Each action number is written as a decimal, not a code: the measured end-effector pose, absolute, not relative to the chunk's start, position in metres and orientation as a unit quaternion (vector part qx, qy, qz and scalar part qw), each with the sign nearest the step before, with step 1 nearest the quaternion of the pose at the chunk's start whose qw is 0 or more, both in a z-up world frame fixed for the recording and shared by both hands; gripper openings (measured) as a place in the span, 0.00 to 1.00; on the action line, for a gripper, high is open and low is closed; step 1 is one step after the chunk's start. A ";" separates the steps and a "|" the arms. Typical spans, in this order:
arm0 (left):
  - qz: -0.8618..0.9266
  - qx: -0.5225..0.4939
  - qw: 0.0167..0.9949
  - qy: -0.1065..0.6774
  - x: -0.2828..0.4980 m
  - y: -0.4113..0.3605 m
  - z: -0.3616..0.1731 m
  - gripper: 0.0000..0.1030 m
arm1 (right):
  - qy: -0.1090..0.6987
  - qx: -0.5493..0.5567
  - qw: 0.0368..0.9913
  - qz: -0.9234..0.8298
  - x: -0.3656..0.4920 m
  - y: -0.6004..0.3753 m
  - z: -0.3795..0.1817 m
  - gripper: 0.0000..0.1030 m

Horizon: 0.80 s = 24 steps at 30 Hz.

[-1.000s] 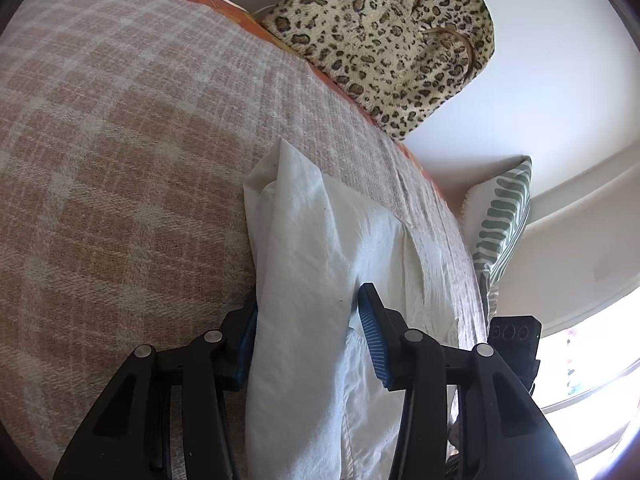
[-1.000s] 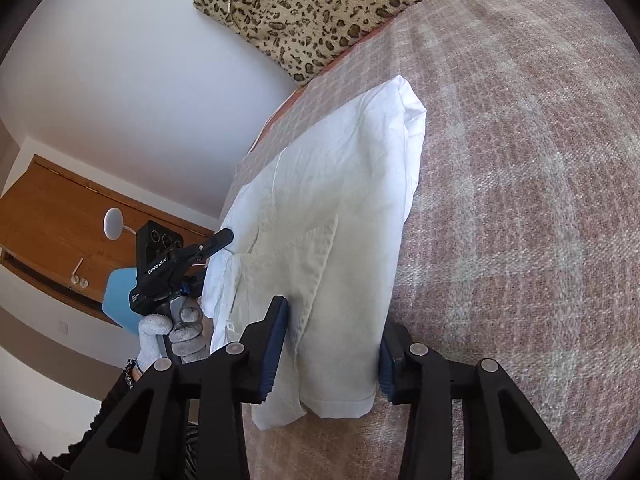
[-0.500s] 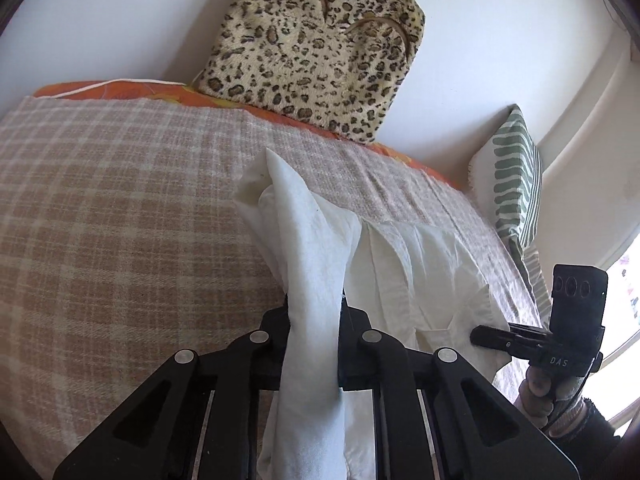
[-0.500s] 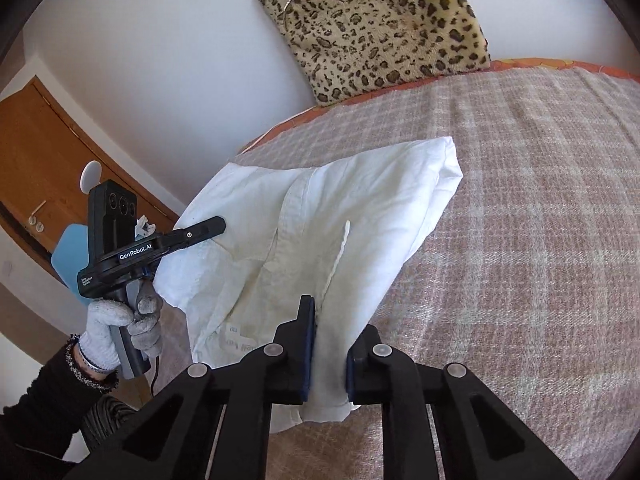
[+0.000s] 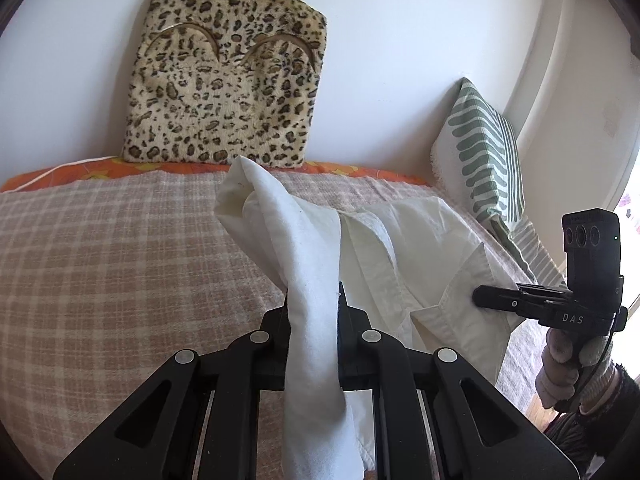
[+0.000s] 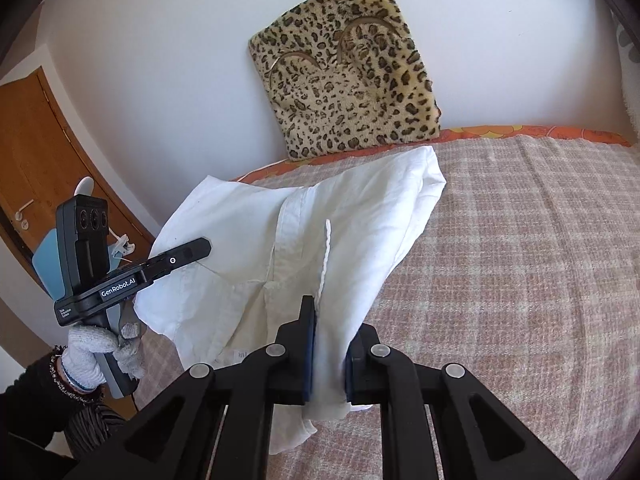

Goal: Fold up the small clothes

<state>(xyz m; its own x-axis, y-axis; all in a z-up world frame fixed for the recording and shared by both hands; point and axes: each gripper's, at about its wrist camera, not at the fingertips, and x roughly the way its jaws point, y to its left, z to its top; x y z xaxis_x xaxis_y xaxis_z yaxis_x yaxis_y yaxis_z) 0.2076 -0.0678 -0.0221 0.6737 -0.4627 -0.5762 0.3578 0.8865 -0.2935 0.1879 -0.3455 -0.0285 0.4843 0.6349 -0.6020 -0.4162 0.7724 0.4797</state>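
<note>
Above the plaid bed, my white shirt hangs lifted, its far end resting there, so I can fold it. Left tool and right tool each pinch an edge. Only the right view shows the door.
</note>
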 end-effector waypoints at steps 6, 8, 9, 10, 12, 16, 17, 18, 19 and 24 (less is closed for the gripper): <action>-0.255 -0.075 0.905 0.333 0.218 -0.119 -0.025 0.11 | 0.397 0.126 0.867 0.275 0.190 -0.394 -0.023 0.09; -0.265 -0.071 0.902 0.334 0.222 -0.139 -0.025 0.11 | 0.396 0.126 0.871 0.263 0.191 -0.412 -0.023 0.09; -0.270 -0.068 0.901 0.334 0.224 -0.148 -0.025 0.11 | 0.396 0.126 0.873 0.256 0.192 -0.421 -0.024 0.09; -0.274 -0.065 0.899 0.334 0.226 -0.158 -0.026 0.11 | 0.397 0.125 0.875 0.249 0.194 -0.429 -0.024 0.09; -0.283 -0.061 0.897 0.334 0.230 -0.178 -0.026 0.11 | 0.397 0.119 0.880 0.233 0.197 -0.446 -0.024 0.09; -0.300 -0.053 0.893 0.333 0.242 -0.218 -0.026 0.11 | 0.398 0.106 0.889 0.200 0.203 -0.481 -0.020 0.09; -0.304 -0.051 0.892 0.332 0.245 -0.228 -0.026 0.11 | 0.397 0.102 0.892 0.191 0.205 -0.490 -0.019 0.09; -0.307 -0.048 0.891 0.331 0.250 -0.237 -0.027 0.11 | 0.396 0.099 0.894 0.182 0.207 -0.499 -0.018 0.09; -0.310 -0.044 0.890 0.331 0.254 -0.247 -0.028 0.11 | 0.396 0.099 0.896 0.174 0.210 -0.507 -0.017 0.08; -0.321 -0.038 0.886 0.333 0.273 -0.287 -0.034 0.11 | 0.395 0.104 0.902 0.138 0.227 -0.547 -0.016 0.08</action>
